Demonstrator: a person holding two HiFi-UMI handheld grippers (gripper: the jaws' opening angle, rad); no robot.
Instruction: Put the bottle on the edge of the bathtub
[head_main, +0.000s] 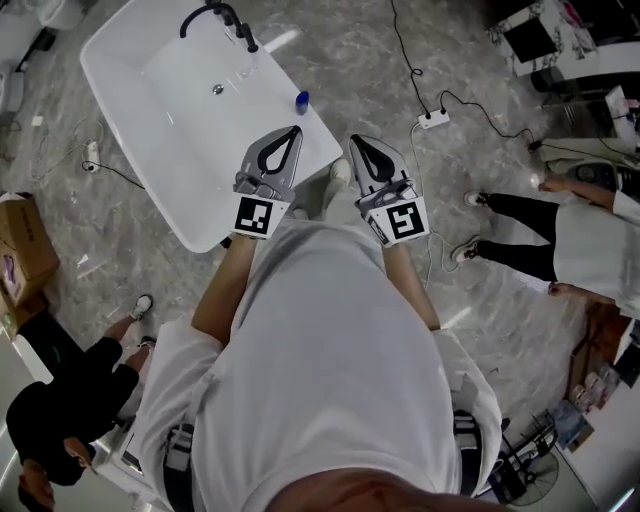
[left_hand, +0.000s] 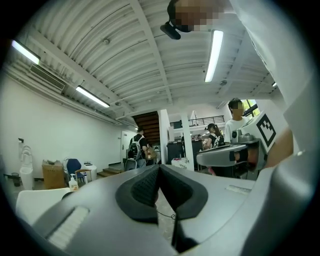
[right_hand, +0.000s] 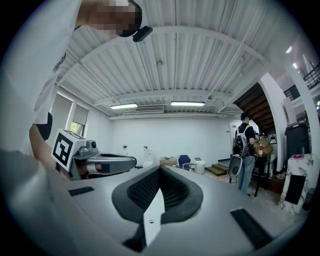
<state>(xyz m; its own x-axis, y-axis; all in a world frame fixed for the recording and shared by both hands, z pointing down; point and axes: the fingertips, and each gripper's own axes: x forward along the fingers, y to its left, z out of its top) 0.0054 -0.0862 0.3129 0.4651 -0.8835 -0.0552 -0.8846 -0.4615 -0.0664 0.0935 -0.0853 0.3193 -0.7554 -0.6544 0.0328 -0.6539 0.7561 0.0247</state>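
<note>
My left tongs (head_main: 294, 132) are shut tight with nothing between them; in the left gripper view the ribbed pads (left_hand: 145, 187) meet at the tip over bare floor. My right tongs (head_main: 356, 142) are closed and empty too. I hold the pair side by side in front of my chest, tips pointing away from me. The small blue bottle (head_main: 301, 101) stands on the rim of the white bathtub (head_main: 190, 215) - in the head view just past the left tongs' tip, touched by neither.
</note>
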